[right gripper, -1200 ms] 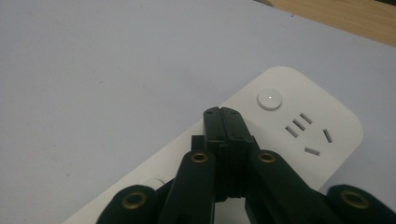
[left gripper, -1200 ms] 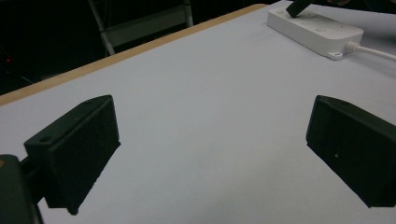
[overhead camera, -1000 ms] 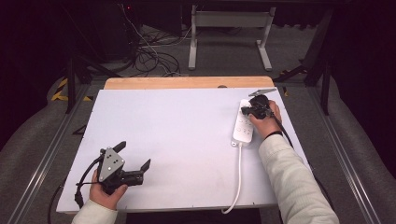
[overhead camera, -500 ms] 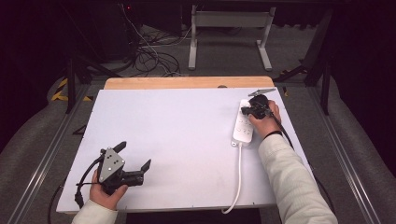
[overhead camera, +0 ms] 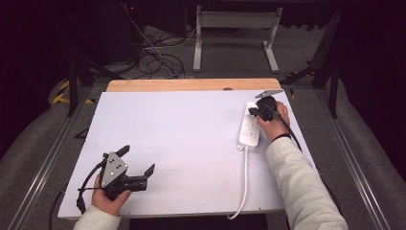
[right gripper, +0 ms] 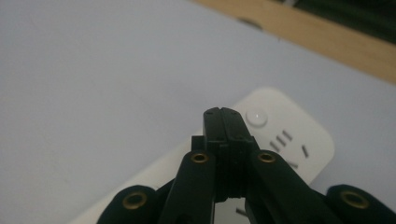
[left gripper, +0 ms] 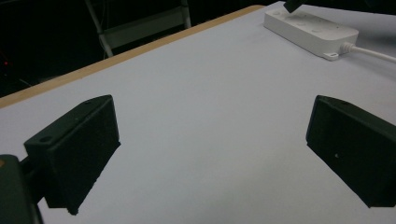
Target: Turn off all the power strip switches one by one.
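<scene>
The right gripper [right gripper: 224,119], jaws pressed together on nothing, has barely moved above the power strip [overhead camera: 250,128], its round button [right gripper: 257,117] just ahead; the left gripper [overhead camera: 138,168] idles wide open, so pressing seems imminent.

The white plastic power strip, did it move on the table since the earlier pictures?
No. The white plastic power strip lies at the same spot beside the right edge of the white table.
</scene>
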